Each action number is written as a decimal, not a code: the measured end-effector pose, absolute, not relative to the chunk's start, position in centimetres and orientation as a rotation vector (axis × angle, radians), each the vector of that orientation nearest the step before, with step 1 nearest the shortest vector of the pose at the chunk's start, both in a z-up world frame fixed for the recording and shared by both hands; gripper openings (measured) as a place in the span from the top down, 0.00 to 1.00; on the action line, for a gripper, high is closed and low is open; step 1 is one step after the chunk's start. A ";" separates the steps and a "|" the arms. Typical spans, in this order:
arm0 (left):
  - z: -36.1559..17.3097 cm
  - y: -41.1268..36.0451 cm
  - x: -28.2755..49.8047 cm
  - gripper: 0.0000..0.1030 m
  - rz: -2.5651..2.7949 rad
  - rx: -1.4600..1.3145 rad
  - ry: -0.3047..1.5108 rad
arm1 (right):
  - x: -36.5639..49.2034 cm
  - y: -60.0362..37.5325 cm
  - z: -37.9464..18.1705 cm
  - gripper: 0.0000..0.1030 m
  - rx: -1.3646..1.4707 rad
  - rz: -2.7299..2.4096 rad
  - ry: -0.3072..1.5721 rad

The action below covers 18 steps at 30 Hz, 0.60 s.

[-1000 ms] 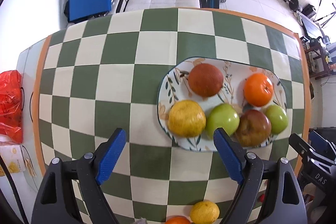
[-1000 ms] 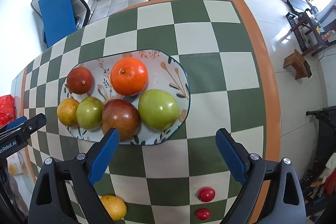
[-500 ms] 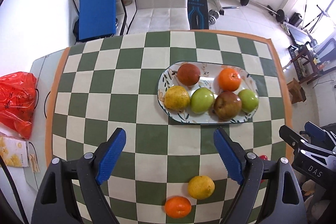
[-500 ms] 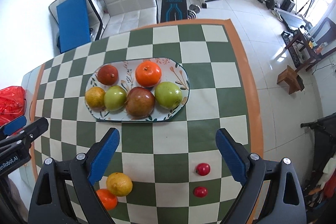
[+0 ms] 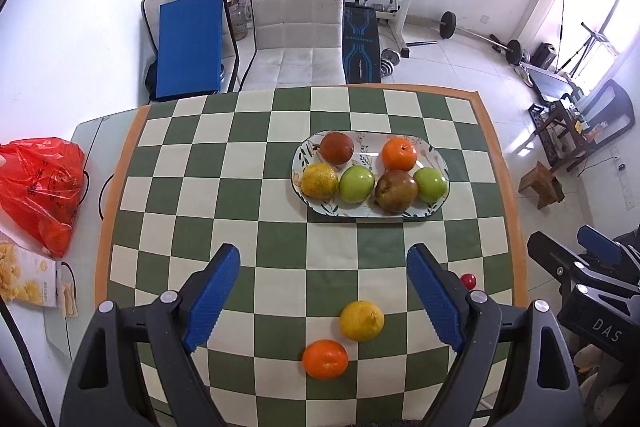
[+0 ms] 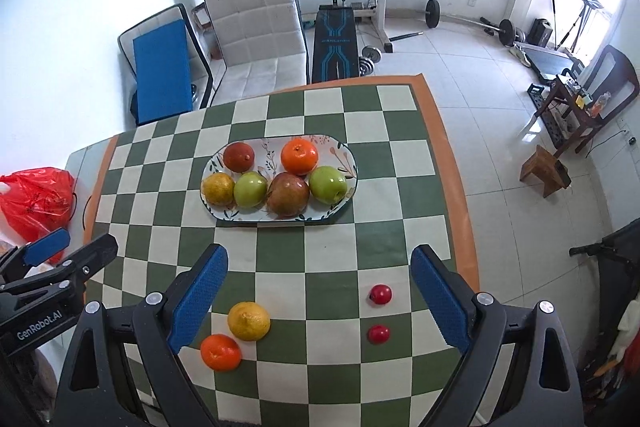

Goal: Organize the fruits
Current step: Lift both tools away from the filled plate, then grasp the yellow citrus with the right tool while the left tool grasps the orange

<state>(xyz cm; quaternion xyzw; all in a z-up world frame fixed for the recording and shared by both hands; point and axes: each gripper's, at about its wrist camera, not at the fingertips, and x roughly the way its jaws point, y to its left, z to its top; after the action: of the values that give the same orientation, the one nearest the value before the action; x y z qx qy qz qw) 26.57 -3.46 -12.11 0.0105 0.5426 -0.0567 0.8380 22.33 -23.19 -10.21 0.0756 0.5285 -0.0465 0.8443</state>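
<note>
Showing only in the right wrist view, lower small red fruit (image 6: 378,333).

We see six fruits on the oval plate (image 6: 347,163); a lemon (image 6: 248,321), an orange (image 6: 220,351) and two small red fruits (image 6: 380,294) lie loose nearby.

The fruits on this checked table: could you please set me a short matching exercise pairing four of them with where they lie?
Things:
1. lemon
2. two small red fruits
3. dark red-green apple
4. red bag

Places:
a. off the cloth, table's left end
b. on the plate, front row
c. loose, touching an orange
d. loose, near the cloth's right edge

Pairs: 1-c, 2-d, 3-b, 4-a
</note>
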 end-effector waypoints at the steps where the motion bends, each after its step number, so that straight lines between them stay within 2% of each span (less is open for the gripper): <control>1: -11.8 -3.5 26.2 0.17 -0.121 0.021 1.141 | 21.9 -23.1 -9.8 0.08 0.159 -0.098 1.109; 8: -10.3 -3.6 24.8 0.17 -0.117 0.044 1.102 | 20.4 -22.5 -8.5 0.08 0.177 -0.083 1.084; 12: -10.8 -3.7 25.0 0.16 -0.101 0.072 1.102 | 20.6 -22.4 -9.6 0.08 0.213 -0.060 1.105; 14: -11.8 -3.4 25.2 0.00 -0.067 0.096 1.115 | 21.0 -22.3 -11.3 0.08 0.256 -0.018 1.143; 18: -15.5 -2.0 25.7 0.00 0.037 0.169 1.161 | 22.1 -20.8 -17.7 0.08 0.358 0.109 1.290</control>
<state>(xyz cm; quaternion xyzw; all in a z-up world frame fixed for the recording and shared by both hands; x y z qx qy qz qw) 25.69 -2.04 -15.51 0.0798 0.5476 0.0177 0.8327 22.08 -20.84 -17.75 0.1659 0.5976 0.0504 0.7828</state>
